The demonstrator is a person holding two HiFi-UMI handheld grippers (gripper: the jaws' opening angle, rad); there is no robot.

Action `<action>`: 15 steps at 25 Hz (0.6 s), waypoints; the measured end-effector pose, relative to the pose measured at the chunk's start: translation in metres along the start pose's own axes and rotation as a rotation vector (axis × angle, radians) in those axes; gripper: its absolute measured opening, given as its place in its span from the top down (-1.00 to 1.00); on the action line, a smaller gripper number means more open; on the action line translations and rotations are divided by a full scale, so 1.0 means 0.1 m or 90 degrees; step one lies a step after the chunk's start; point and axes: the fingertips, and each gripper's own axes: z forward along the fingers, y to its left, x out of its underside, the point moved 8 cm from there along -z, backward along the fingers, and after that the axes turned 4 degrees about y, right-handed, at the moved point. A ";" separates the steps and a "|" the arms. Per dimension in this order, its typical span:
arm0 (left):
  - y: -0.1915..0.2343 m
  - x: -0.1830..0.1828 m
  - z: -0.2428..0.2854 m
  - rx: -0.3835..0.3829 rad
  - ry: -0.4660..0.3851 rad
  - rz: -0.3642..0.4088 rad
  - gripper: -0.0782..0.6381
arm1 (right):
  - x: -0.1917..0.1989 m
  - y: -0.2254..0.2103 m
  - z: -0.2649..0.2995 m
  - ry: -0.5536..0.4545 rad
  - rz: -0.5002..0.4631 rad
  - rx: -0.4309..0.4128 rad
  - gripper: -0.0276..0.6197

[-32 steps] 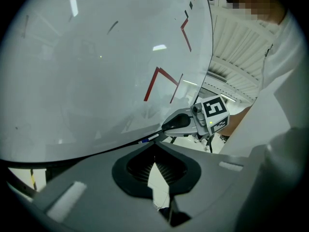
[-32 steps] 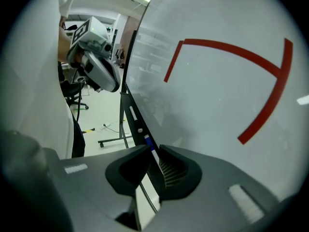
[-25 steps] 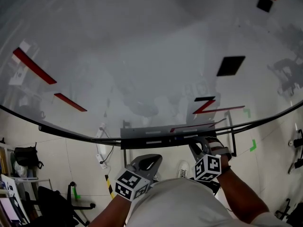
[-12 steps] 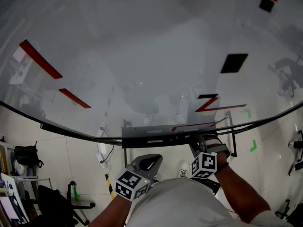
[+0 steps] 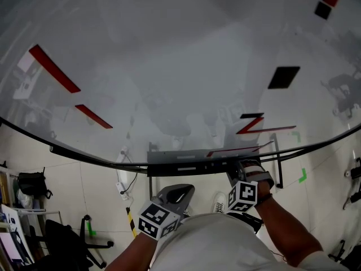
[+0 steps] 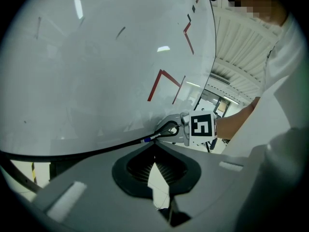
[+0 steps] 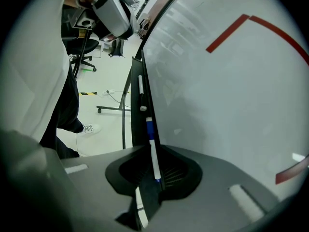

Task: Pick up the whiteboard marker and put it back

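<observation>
Nearest the body, the left gripper [image 5: 176,195] hangs back from the tray [image 7: 136,127], its jaws a narrow wedge apart with nothing between them. The right gripper [image 5: 241,173] is the nearer one, already at the tray. Its jaws are narrowly parted astride the near end of the whiteboard marker [image 7: 153,151] (neither pad visibly presses it). The marker lies in the tray, its long axis running straight away from the jaws, blue cap far. Beyond it lies a second marker [image 7: 141,88].
</observation>
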 end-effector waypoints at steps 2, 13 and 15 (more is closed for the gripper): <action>0.01 0.01 -0.01 -0.002 0.002 -0.003 0.73 | 0.00 0.01 0.01 0.000 -0.002 -0.003 0.79; -0.03 0.00 -0.01 -0.006 0.012 0.016 0.73 | -0.06 0.04 0.10 0.017 -0.058 0.000 0.78; -0.02 0.00 -0.02 -0.008 0.012 0.013 0.73 | -0.08 0.04 0.11 0.021 -0.064 0.005 0.78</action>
